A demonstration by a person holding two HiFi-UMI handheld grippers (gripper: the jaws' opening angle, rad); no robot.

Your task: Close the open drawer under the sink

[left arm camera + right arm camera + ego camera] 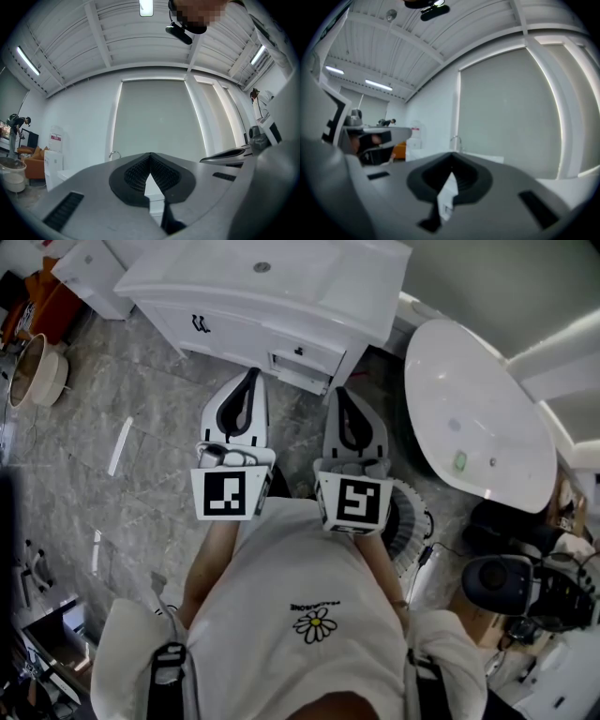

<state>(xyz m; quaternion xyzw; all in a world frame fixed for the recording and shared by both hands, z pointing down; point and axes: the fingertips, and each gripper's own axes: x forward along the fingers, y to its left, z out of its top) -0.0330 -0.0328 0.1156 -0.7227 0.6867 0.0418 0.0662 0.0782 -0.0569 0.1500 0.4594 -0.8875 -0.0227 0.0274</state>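
Grey marble floor [141, 484] fills the left side of the head view, with a round beige tub [33, 371] parked at the far left edge. Moving across, the left gripper [251, 373] is held level, its jaws closed tip to tip on nothing. It's aimed at the white vanity [225, 334], with the sink basin [281, 282] set in its top.

The drawer [302, 379] sits low on the vanity's right half, standing out a little from the cabinet front. Its face is turned toward the person, and its long axis runs along the cabinet front, slanting down to the right. Only bare floor lies between it and the grippers.

The right gripper [339, 392] is also pinched shut and empty, its tip near the drawer's right end. A white freestanding bathtub [478, 418] crowds in just right of the vanity.
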